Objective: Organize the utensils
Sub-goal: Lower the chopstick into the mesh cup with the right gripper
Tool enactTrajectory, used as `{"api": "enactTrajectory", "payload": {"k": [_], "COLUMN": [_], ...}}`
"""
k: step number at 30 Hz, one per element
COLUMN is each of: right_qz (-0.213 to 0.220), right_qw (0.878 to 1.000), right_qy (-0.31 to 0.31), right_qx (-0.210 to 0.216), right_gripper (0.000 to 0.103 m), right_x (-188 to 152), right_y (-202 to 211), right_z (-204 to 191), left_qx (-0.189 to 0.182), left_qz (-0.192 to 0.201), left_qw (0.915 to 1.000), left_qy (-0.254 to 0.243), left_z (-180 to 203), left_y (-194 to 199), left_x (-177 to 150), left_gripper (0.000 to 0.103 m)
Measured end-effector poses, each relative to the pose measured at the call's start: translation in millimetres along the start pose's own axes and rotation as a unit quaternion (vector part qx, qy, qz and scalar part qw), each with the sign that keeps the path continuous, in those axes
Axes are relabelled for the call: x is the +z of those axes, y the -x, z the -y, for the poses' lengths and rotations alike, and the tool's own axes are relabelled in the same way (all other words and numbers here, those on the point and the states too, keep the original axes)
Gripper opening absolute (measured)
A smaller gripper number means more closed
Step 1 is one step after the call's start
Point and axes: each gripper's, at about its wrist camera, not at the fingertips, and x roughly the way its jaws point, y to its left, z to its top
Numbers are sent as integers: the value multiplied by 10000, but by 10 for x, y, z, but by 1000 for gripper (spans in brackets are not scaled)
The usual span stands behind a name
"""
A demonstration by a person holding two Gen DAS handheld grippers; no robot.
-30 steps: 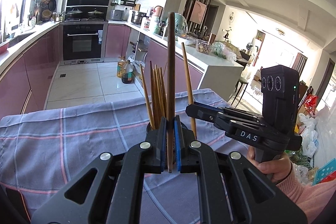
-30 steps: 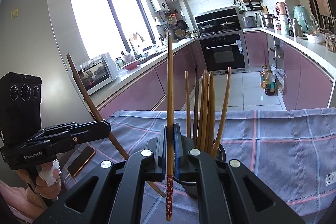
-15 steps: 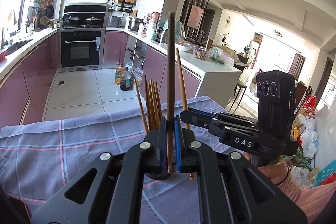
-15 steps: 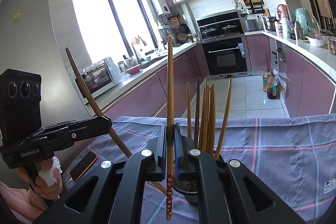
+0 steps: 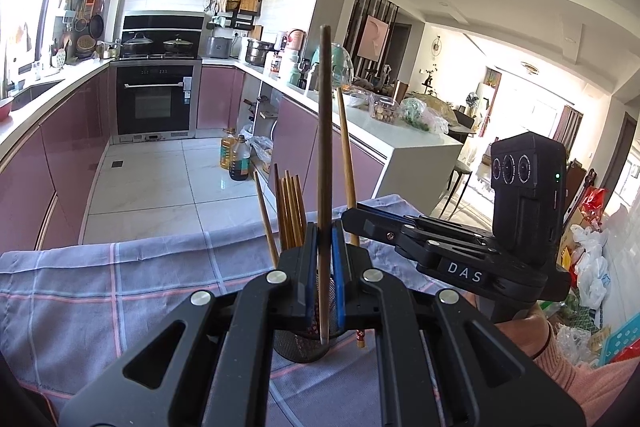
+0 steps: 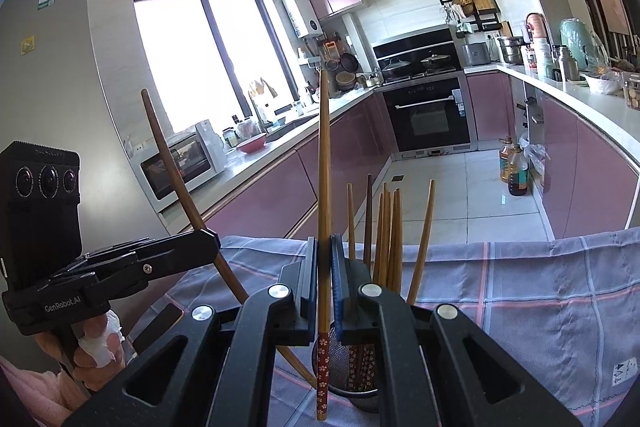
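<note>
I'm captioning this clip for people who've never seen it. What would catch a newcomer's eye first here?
Two black claws, each clamped on one upright chopstick: the left claw holds a dark chopstick, the right claw a lighter one with a red flowered end. Just behind them a dark mesh holder bristling with more chopsticks stands on the checked blue-grey cloth.

Wooden chopsticks (image 6: 390, 239) upright in mesh holder (image 6: 362, 397); two more lifted.

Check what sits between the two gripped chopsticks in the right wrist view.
Only the checked cloth shows between the dark chopstick and the light chopstick in that view.
</note>
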Motion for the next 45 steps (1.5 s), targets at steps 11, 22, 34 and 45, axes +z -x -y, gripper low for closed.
{"api": "enactTrajectory", "payload": {"k": [11, 22, 34, 45], "right_qz": [58, 23, 11, 6], "right_qw": [9999, 9998, 9995, 9992], "right_qy": [-107, -131, -114, -202], "right_qx": [-46, -172, -292, -340], "right_gripper": [6, 6, 6, 6], "right_x": [24, 29, 13, 13], "right_y": [-46, -118, -148, -210], "right_z": [60, 99, 82, 147], "left_qx": [-43, -3, 49, 100], "left_qz": [110, -42, -195, -311], "left_qw": [9999, 10000, 9998, 9994], "left_qy": [-19, -43, -61, -67], "left_z": [31, 21, 5, -25], "left_y": [74, -36, -191, -294], "left_x": [-10, 3, 105, 105], "left_gripper": [8, 8, 8, 8]}}
